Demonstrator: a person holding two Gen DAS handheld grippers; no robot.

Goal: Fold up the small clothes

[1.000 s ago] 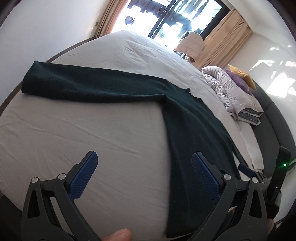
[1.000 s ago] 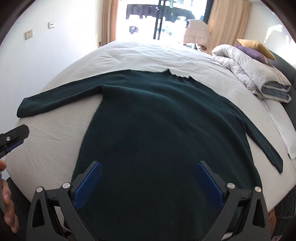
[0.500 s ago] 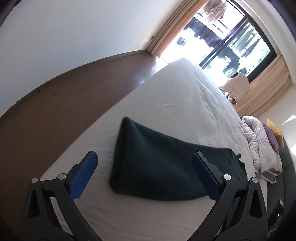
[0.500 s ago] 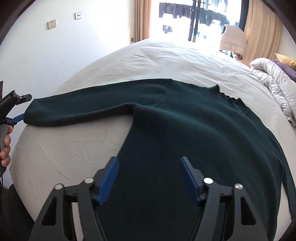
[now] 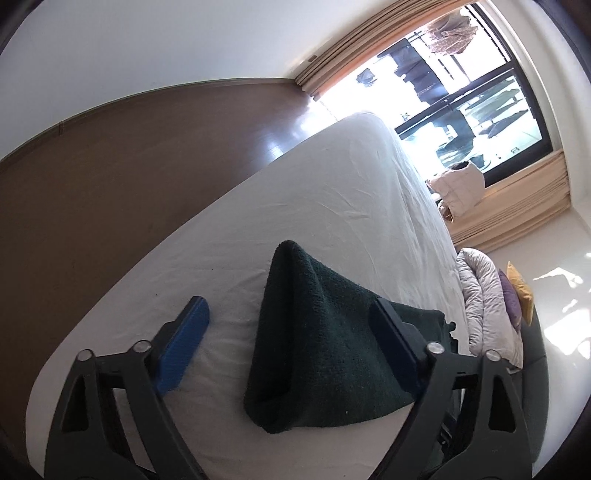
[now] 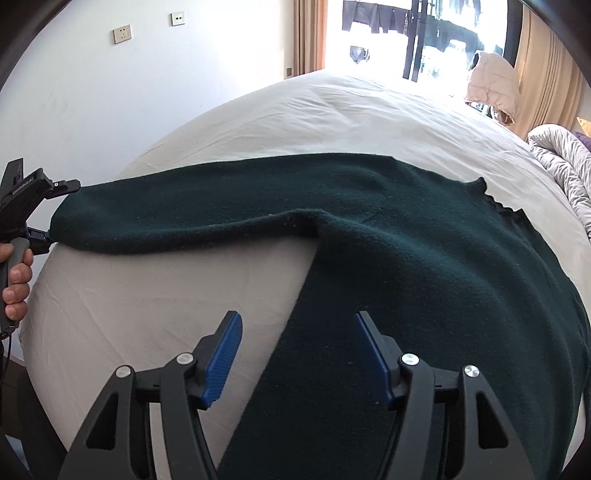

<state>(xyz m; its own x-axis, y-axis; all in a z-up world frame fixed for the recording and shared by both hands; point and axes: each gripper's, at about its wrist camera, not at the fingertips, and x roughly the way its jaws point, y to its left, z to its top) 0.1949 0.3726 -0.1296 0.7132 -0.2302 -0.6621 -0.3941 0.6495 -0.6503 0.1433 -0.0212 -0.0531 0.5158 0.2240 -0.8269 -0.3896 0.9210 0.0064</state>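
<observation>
Bedding is filling most of both views: a white sheet (image 6: 332, 110) is covering the bed, and a dark green sweater (image 6: 424, 266) is lying flat across it, front down or up I cannot tell. One sleeve (image 5: 325, 339) is stretching out toward the bed's edge, its cuff end sitting between the spread fingers of the left gripper (image 5: 291, 336), which is hovering around the cuff without pinching it. In the right wrist view that same gripper (image 6: 48, 210) is showing at the far left, at the sleeve's tip, with the person's left hand (image 6: 16, 284) wrapping its handle. Small white lettering is running along its black body, too tiny to read with confidence.

The right gripper (image 6: 297, 354) is standing wide apart as well, straddling the sweater's side edge near the hem, one blue pad over bare sheet and the other over the knit.

Around the bed, a rumpled grey duvet (image 5: 487, 306) is lying by the head end with a purple pillow (image 5: 511, 299) and a yellow pillow (image 5: 521, 284) beside it. A pale puffy jacket (image 6: 493, 88) is sitting near the window, beige curtains (image 5: 517, 210) are hanging at its sides, and clothes are hanging outside the glass. Two wall sockets (image 6: 122, 35) are showing on the white wall, and brown wood floor (image 5: 129, 177) is running beside the bed.
</observation>
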